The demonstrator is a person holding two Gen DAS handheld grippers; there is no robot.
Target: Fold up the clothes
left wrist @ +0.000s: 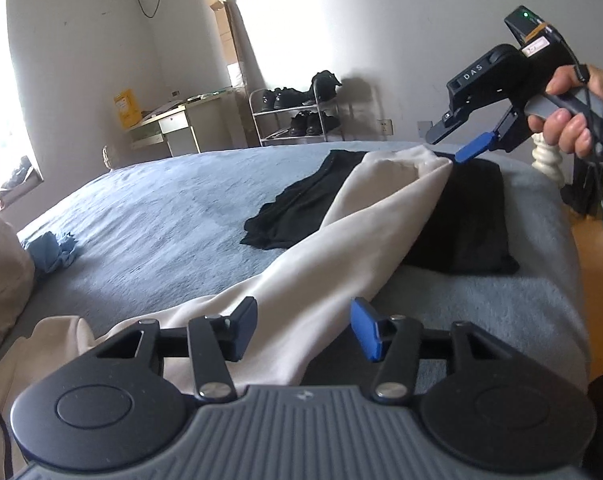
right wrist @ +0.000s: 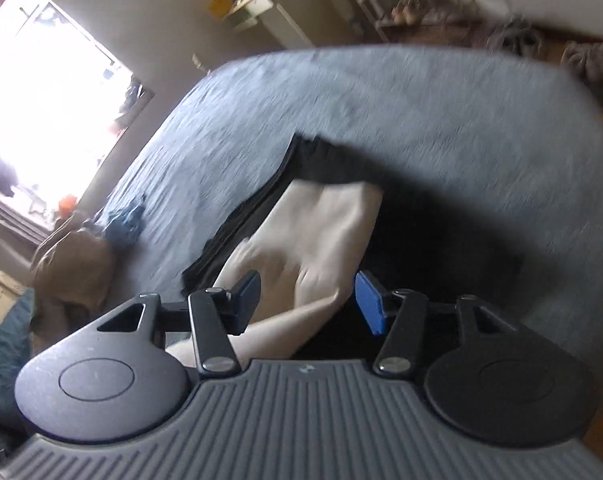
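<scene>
Fingers of the left gripper and right gripper stand apart, gripping nothing; cream garment drapes over black clothes on the bed. Any grip should pinch edges firmly.

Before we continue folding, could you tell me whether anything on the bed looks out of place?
Yes. The cream garment lies stretched diagonally over the black clothes, not flat. A crumpled blue cloth sits apart near the pillow on the bed.
</scene>
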